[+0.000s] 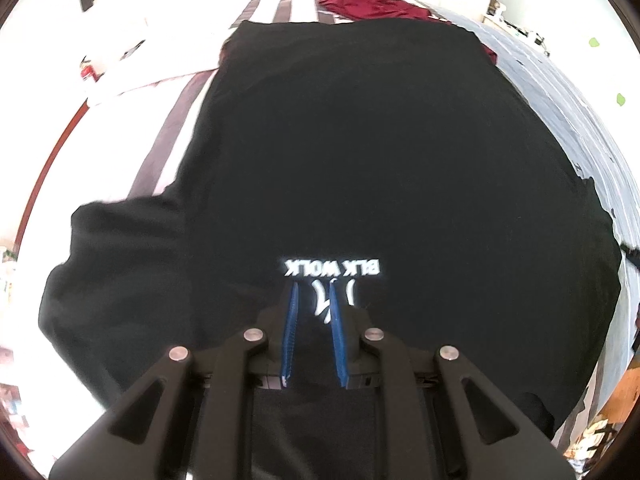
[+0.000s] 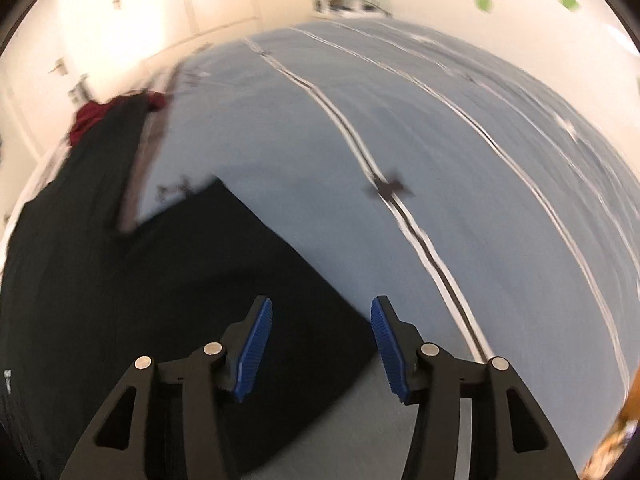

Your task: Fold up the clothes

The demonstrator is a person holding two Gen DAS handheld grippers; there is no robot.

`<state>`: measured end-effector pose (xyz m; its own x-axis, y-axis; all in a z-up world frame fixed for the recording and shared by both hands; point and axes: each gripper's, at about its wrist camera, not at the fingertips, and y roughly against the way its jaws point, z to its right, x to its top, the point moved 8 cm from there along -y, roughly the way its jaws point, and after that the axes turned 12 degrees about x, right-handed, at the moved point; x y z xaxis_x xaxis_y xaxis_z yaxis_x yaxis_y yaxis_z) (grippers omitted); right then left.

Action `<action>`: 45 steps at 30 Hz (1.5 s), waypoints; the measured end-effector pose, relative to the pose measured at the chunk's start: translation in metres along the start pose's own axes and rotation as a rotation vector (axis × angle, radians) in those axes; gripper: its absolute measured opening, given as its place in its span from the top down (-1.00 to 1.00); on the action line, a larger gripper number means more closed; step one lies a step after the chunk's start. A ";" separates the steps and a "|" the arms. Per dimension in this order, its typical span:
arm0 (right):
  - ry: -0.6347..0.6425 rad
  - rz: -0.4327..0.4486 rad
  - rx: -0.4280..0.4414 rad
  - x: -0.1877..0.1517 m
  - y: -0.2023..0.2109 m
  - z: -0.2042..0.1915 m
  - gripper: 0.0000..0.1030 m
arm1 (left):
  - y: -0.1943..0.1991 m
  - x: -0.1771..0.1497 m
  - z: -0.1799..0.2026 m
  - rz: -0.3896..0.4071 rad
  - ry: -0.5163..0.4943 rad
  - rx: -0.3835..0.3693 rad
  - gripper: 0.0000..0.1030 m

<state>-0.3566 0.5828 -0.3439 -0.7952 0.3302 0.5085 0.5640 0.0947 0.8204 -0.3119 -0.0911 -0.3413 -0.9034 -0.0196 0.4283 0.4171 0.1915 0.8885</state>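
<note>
A black T-shirt lies spread flat on the bed, its white "BLK WOLK" print upside down near me. My left gripper hovers over the chest print with its blue pads a narrow gap apart and nothing between them. In the right wrist view the shirt's right sleeve lies flat on the blue sheet. My right gripper is wide open over the sleeve's outer edge, empty.
A dark red garment lies crumpled beyond the shirt's hem, also seen in the right wrist view. The bed has a blue sheet with black-and-white stripes on the right and a white, brown-striped part on the left.
</note>
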 end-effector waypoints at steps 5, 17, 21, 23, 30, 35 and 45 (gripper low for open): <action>-0.129 -0.042 0.003 -0.016 -0.016 0.021 0.07 | 0.000 -0.005 -0.009 -0.011 0.014 0.014 0.73; -0.136 -0.024 -0.043 -0.017 -0.028 0.022 -0.05 | -0.013 0.000 -0.016 -0.015 0.008 -0.012 0.73; -0.102 -0.057 -0.046 -0.014 -0.032 0.014 0.08 | -0.018 -0.001 -0.029 -0.025 0.036 -0.011 0.73; -0.046 -0.089 -0.054 -0.011 -0.032 0.005 0.80 | -0.019 -0.002 -0.037 -0.025 0.045 -0.013 0.73; 0.036 -0.038 -0.079 0.009 0.001 -0.052 0.91 | -0.015 -0.014 -0.084 -0.011 0.122 -0.024 0.73; 0.129 0.064 -0.052 0.021 0.051 -0.137 0.91 | -0.007 -0.030 -0.143 0.011 0.169 -0.038 0.73; 0.473 0.087 0.294 -0.079 0.090 -0.471 0.91 | 0.022 -0.049 -0.281 0.081 0.200 -0.059 0.73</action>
<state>-0.3477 0.1231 -0.1875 -0.7183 -0.1019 0.6882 0.6161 0.3665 0.6972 -0.2306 -0.3614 -0.2959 -0.8313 -0.2019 0.5178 0.4981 0.1426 0.8553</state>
